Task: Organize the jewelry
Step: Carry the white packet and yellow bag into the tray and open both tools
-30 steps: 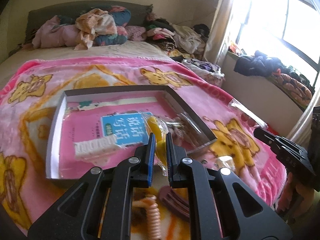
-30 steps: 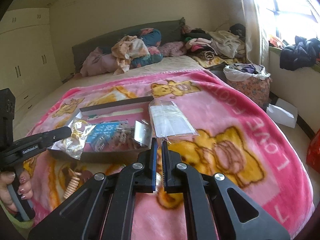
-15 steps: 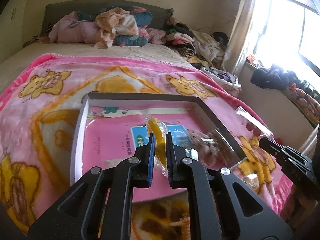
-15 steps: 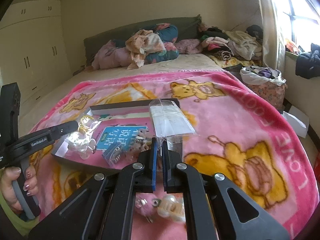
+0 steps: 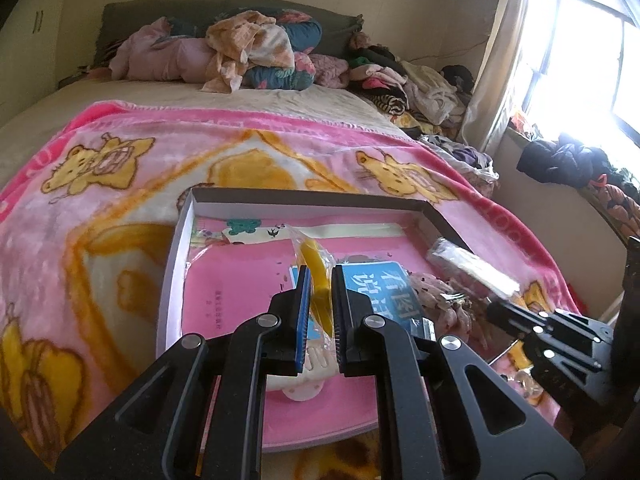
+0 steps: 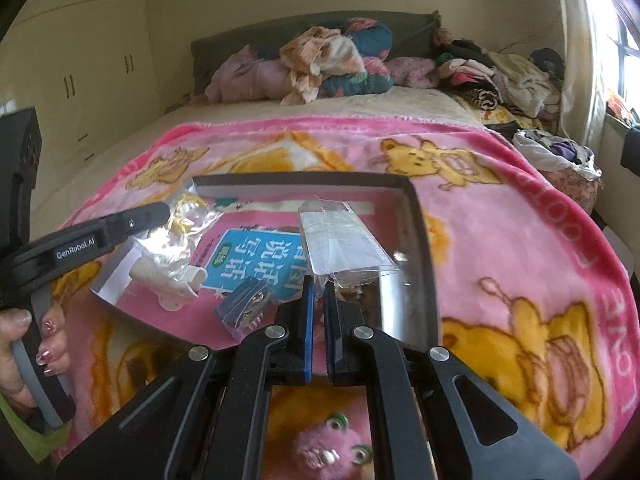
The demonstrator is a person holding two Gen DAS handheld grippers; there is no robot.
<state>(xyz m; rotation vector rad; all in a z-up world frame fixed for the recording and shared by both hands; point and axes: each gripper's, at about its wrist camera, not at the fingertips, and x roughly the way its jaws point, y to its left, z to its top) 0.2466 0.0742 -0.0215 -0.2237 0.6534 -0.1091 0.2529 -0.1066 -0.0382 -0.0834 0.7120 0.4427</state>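
Observation:
My left gripper (image 5: pixel 320 276) is shut on a clear bag holding a yellow ring (image 5: pixel 314 264), above the shallow grey box (image 5: pixel 304 198). In the right wrist view that left gripper (image 6: pixel 156 212) hangs over the box's left corner with the crinkled bag (image 6: pixel 188 216). My right gripper (image 6: pixel 316 284) is shut on the bottom edge of a flat clear zip bag (image 6: pixel 344 240), above the box's near right part (image 6: pixel 424 264). The left wrist view shows the right gripper (image 5: pixel 496 308) and its bag (image 5: pixel 472 268) at the box's right side.
A pink book (image 5: pixel 236 292), a blue booklet (image 6: pixel 256 256), a white hair clip (image 6: pixel 168 280) and a small blue jewelry bag (image 6: pixel 246 308) lie in the box. A pink fuzzy toy (image 6: pixel 328 452) sits on the bear blanket (image 6: pixel 520 240) beneath my right gripper. A hand (image 6: pixel 24 344) holds the left gripper's handle.
Both grippers have moved forward over the box, each keeping its bag. The right one came from the blanket's edge to above the box's near right side.

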